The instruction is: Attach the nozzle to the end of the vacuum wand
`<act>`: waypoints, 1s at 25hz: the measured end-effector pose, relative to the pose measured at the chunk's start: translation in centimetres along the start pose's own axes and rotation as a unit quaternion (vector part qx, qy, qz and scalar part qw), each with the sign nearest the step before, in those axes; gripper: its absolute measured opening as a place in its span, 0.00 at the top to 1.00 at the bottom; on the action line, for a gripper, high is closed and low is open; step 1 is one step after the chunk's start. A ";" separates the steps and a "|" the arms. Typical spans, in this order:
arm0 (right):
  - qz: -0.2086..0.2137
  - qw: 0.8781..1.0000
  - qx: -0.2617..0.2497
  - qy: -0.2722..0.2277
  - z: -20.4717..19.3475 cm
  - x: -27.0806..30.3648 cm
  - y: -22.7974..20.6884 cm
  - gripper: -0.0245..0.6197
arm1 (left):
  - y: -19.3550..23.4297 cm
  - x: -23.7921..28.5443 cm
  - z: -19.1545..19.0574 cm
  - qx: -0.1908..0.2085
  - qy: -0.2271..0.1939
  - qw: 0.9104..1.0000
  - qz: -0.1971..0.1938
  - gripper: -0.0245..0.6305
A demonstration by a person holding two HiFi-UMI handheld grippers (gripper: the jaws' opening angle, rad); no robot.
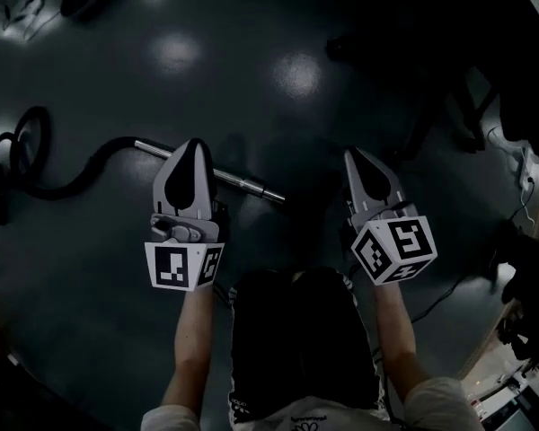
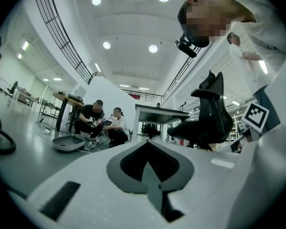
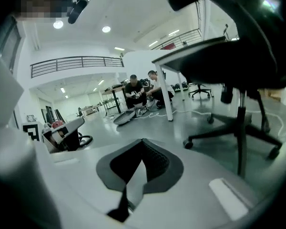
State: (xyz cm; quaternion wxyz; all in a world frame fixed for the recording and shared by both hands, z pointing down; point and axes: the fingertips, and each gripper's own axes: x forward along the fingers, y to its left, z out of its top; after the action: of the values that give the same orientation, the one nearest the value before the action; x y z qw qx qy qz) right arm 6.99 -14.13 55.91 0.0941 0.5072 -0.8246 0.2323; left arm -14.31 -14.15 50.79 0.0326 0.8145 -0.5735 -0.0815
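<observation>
The vacuum wand (image 1: 238, 183), a shiny metal tube, lies on the dark floor and joins a black hose (image 1: 81, 178) that curls away to the left. I cannot pick out a nozzle in any view. My left gripper (image 1: 196, 145) hangs above the wand's middle, shut and empty, and its joined jaws (image 2: 149, 144) point level across the room. My right gripper (image 1: 356, 154) hovers to the right of the wand's free end, also shut with nothing in it (image 3: 142, 141). Neither gripper touches the wand.
A black office chair (image 3: 238, 75) stands close on the right, beside a white table (image 3: 169, 87). Two people (image 2: 105, 123) crouch on the floor farther off, near a grey dish-shaped thing (image 2: 66, 142). Cables and dark gear (image 1: 521, 178) line the right edge.
</observation>
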 end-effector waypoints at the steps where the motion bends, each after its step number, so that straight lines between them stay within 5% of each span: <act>1: -0.003 1.000 -0.005 0.000 4.2 -2.1 1.5 0.95 | -0.3 0.0 4.6 0.000 0.002 1.000 0.010 0.96; 8: -0.001 1.000 -0.018 -0.009 36.0 -19.3 14.8 0.95 | -7.3 -0.7 40.7 -0.020 0.018 0.999 0.040 0.96; 12: -0.001 0.998 -0.045 -0.047 49.0 -28.0 20.0 0.95 | -12.1 -2.3 55.2 -0.008 0.013 0.999 0.032 0.96; 17: 0.028 0.994 -0.060 -0.091 52.8 -34.1 23.1 0.95 | -15.8 -5.4 61.3 -0.001 -0.012 1.000 0.027 0.96; 25: 0.060 0.991 -0.074 -0.096 51.3 -37.4 26.9 0.95 | -19.1 -7.9 63.9 0.027 -0.035 0.999 0.007 0.96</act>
State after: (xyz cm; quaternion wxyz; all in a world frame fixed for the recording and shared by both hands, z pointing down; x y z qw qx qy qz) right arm 4.96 1.10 -11.33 0.0372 0.4687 -0.8735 0.1262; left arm -10.04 2.34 -14.16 -0.0090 0.8077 -0.5820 -0.0942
